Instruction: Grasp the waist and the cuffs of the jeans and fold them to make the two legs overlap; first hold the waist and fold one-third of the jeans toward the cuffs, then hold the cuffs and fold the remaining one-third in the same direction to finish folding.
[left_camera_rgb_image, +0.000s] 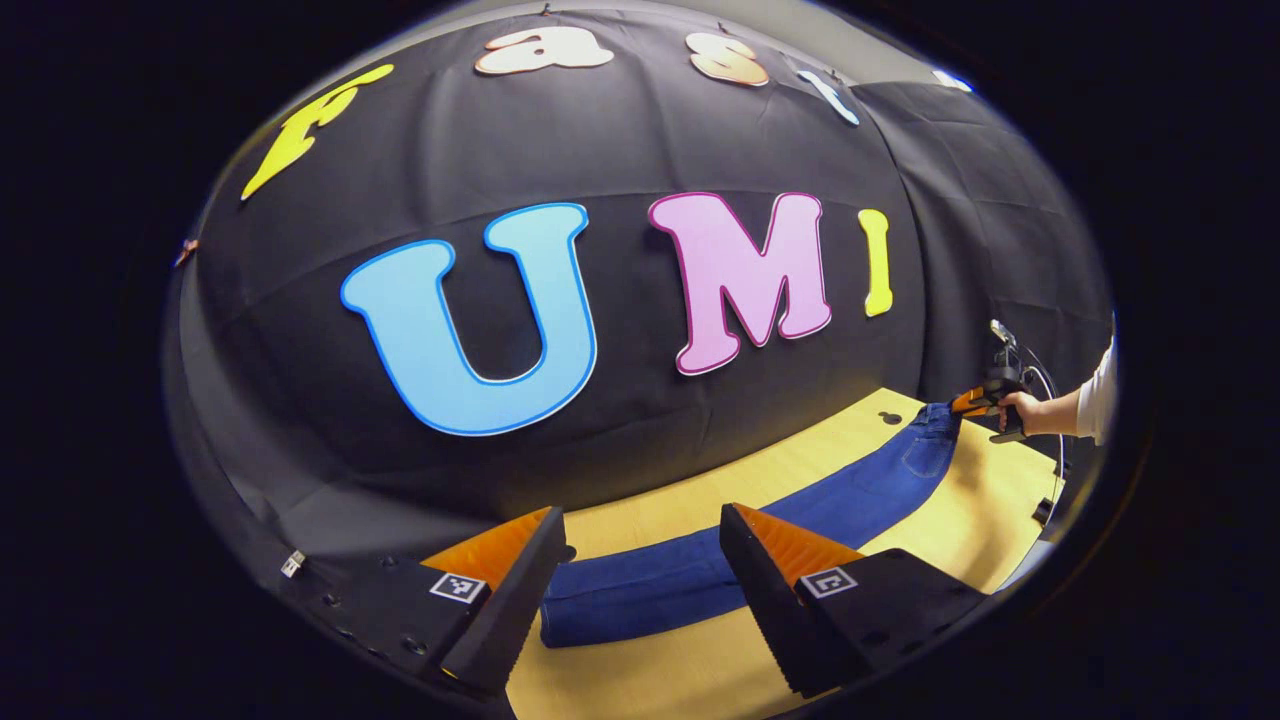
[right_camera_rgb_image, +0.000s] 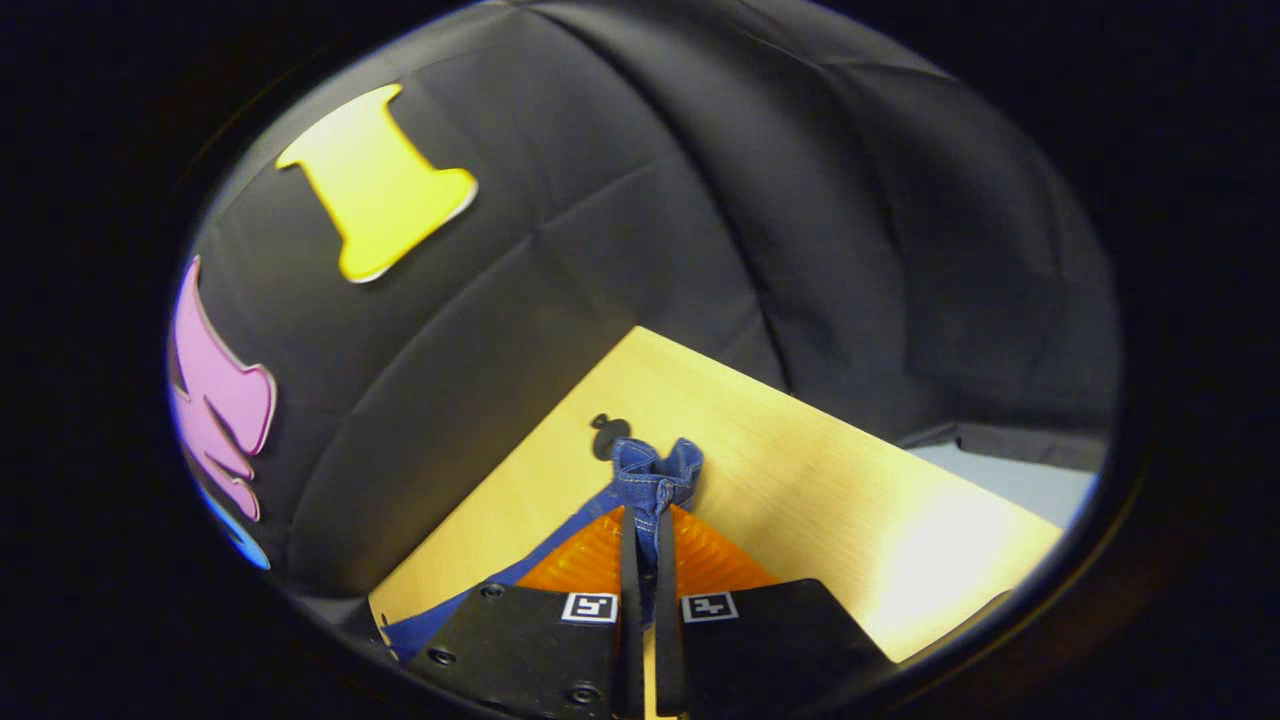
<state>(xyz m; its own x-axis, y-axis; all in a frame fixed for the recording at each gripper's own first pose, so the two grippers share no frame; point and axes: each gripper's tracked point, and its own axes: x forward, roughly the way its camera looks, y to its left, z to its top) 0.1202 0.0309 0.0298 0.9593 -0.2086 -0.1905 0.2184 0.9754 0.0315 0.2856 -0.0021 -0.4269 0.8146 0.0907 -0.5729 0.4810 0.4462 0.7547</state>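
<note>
Blue jeans (left_camera_rgb_image: 860, 495) lie lengthwise on the wooden table (left_camera_rgb_image: 960, 530), legs overlapped, running from the near cuffs (left_camera_rgb_image: 600, 600) to the far waist (left_camera_rgb_image: 935, 425). My left gripper (left_camera_rgb_image: 640, 540) is open, one finger on each side of the cuff end, not pressing on it. Far off in that view, a hand (left_camera_rgb_image: 1022, 412) holds my right gripper (left_camera_rgb_image: 965, 400) at the waist. In the right gripper view, the right gripper (right_camera_rgb_image: 648, 515) is shut on the waist, and bunched denim (right_camera_rgb_image: 655, 468) sticks out past the fingertips, slightly raised off the table (right_camera_rgb_image: 800, 470).
The black cloth wall (left_camera_rgb_image: 620, 460) stands right behind the table's far edge. A small dark keyhole-shaped mark (right_camera_rgb_image: 608, 435) sits on the table just beyond the waist. The table's right edge (right_camera_rgb_image: 1000, 600) drops to a pale floor (right_camera_rgb_image: 1010, 480). A white sleeve (left_camera_rgb_image: 1100, 390) enters from the right.
</note>
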